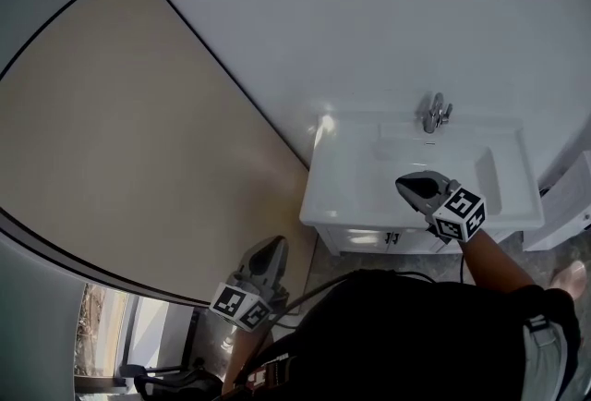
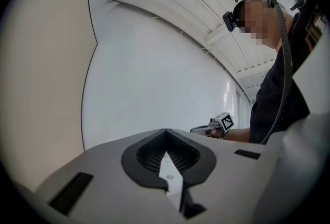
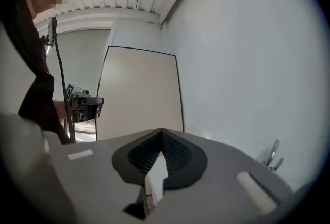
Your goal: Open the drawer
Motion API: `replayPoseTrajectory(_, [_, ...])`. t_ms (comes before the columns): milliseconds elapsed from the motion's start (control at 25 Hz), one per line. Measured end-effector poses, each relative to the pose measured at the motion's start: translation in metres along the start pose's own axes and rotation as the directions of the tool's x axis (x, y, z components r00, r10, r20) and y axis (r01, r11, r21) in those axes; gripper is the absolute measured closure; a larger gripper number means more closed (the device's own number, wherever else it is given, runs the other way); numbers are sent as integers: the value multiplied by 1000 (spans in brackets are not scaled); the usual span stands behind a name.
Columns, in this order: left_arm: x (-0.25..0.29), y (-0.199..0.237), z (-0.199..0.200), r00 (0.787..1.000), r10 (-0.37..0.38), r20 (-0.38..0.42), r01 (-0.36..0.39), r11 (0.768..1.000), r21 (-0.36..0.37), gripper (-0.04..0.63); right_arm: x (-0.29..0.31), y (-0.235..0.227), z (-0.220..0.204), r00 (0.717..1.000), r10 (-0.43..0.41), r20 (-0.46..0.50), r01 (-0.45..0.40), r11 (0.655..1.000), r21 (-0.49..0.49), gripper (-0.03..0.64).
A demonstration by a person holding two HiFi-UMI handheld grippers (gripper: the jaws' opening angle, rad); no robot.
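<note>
— Where do we find the drawer?

— Low in the head view, right of centre. The white drawer [image 1: 369, 240] sits just under the front edge of the sink [image 1: 337, 182], and its front looks flush with the cabinet.

— And our grippers?

— Our right gripper [image 1: 404, 183] shows over the basin, just above the drawer in the picture. We cannot tell that it touches either one. Our left gripper [image 1: 277, 244] is at the lower left, well apart from the cabinet, below the big beige panel [image 1: 120, 131].

— How do the jaws stand?

— In the left gripper view we see them pressed together with nothing between them. The right gripper view shows the same: tips meeting, empty.

— Anything else we can name?

— The tap [image 1: 432, 113] stands at the back of the sink, against the white wall [image 1: 369, 11].
</note>
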State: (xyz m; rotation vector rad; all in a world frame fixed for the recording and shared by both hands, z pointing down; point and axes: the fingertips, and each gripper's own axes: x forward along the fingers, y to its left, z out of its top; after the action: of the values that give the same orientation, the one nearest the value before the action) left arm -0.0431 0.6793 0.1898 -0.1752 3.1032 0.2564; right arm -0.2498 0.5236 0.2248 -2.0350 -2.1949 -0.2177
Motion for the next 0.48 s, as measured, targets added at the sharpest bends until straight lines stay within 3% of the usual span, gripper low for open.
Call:
replayPoseTrajectory(240, [54,4,-8,999,-43,-16,43,999,-3,594,-1,-48,-7,999,-33,-8,33,999,9,620])
replayPoseTrajectory(480, [106,46,-11,992,-123,-26,123,992,-15,594,17,-89,-14,992,-121,-28,122,992,34,620])
